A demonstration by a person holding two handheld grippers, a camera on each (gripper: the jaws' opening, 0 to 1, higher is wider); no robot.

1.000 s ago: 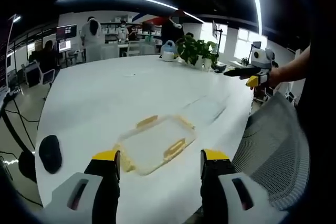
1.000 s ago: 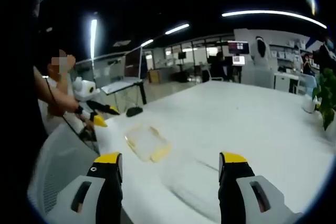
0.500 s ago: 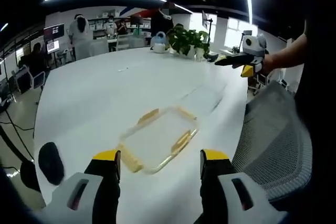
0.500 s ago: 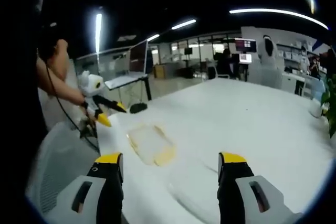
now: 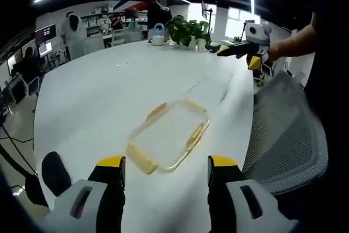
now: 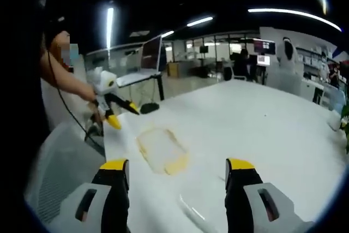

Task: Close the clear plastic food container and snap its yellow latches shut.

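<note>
Both tongs — left (image 5: 165,170), right (image 6: 177,173) — spread wide above the container (image 5: 168,141).

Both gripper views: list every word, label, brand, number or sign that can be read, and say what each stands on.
None can be read.
Clear plastic food container with yellow latches: no label or print shows.
Lit monitor screens at the far desks: too small and blurred to read.
White round table: no markings show.
Yellow-tipped left claw and right claw: no text shows.
</note>
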